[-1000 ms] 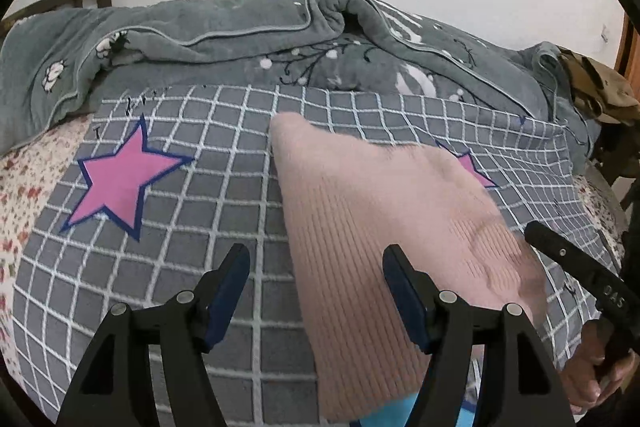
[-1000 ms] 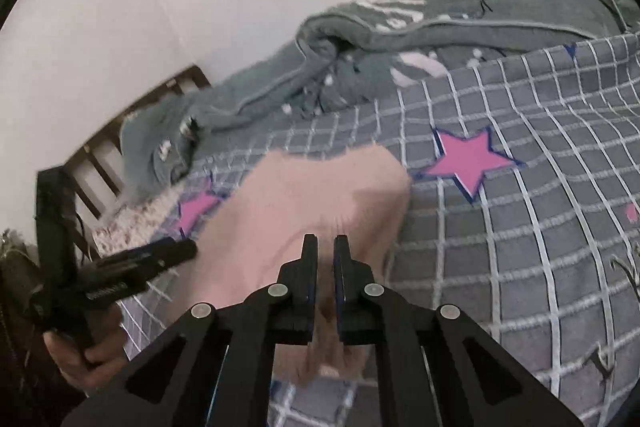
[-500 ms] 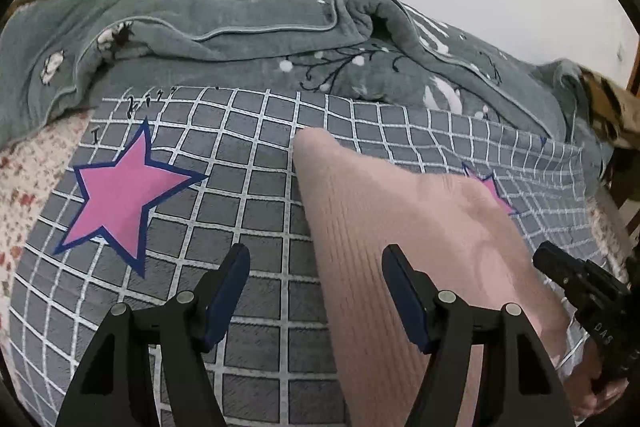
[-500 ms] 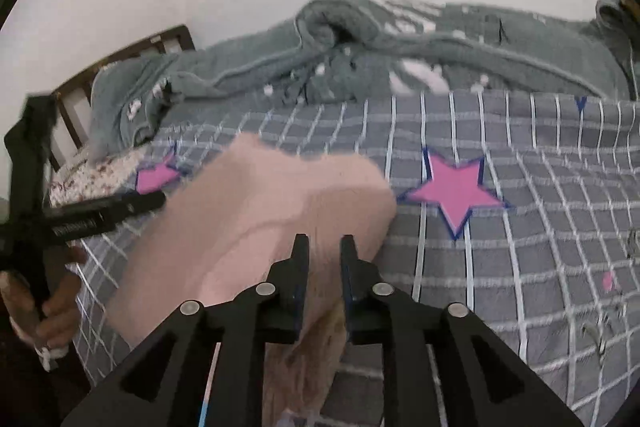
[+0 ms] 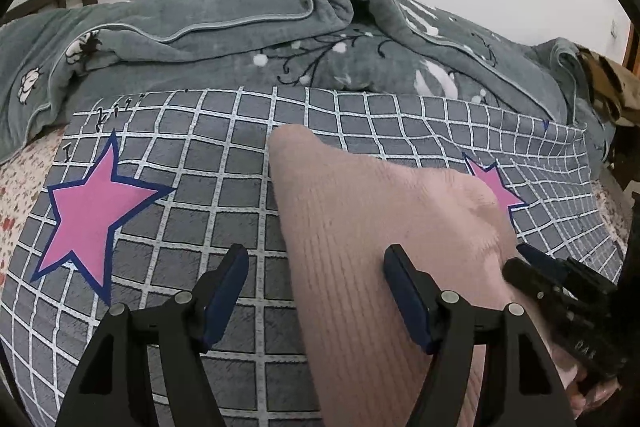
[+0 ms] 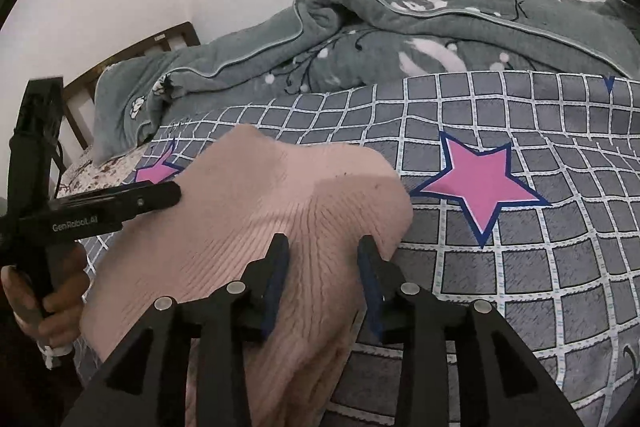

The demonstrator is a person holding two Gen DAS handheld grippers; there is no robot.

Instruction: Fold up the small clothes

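Both tools hover over the pink knit garment [image 5: 360,227] on the bed's checked cover [image 5: 200,187]. Left tool [image 5: 316,291] gapes, gripping nothing; right tool [image 6: 322,267] is opening, garment between its pads.

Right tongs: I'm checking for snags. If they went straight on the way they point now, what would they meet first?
Most likely the pink knitted garment. The right tongs are opening with it directly ahead between them, though depth is hard to judge.
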